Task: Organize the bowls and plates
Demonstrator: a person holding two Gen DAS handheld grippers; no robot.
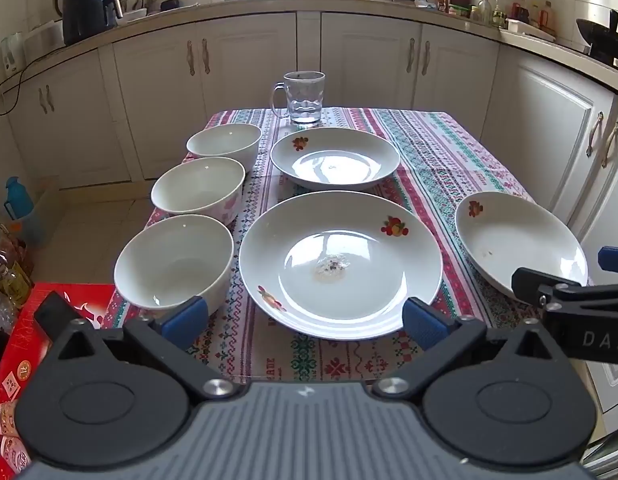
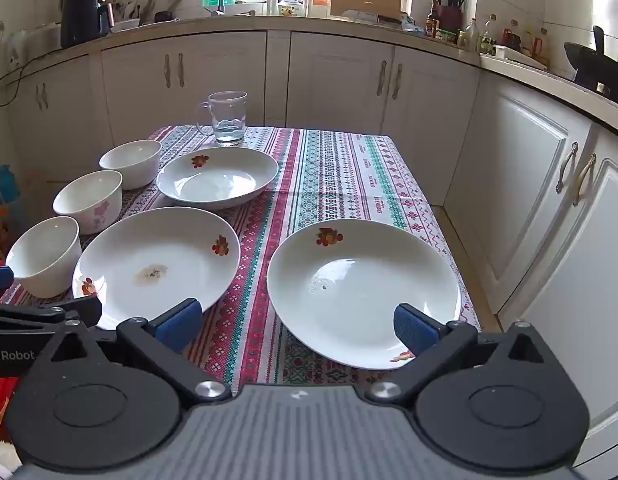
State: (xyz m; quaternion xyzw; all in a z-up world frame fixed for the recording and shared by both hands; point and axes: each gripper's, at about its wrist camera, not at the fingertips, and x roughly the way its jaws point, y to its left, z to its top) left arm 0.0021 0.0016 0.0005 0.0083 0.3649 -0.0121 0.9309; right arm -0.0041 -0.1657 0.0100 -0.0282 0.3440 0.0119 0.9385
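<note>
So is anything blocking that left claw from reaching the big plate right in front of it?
Nothing visible. The left gripper stands open, empty, just short of the big plate, with only tablecloth between. The nearest bowl sits off to its left.

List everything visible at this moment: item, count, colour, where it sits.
Bowls: three, white, the middle one with pink flowers, in a row along the table's left edge.
Plates: three, white with fruit prints; two mid-table, one at right.
Glass mug: one, clear, far edge.
Tablecloth: one, red, green and white pattern.
Red box: one, beside the table, lower left.
Left gripper: black, blue pads, open, empty.
Right gripper: same, open, empty.
</note>
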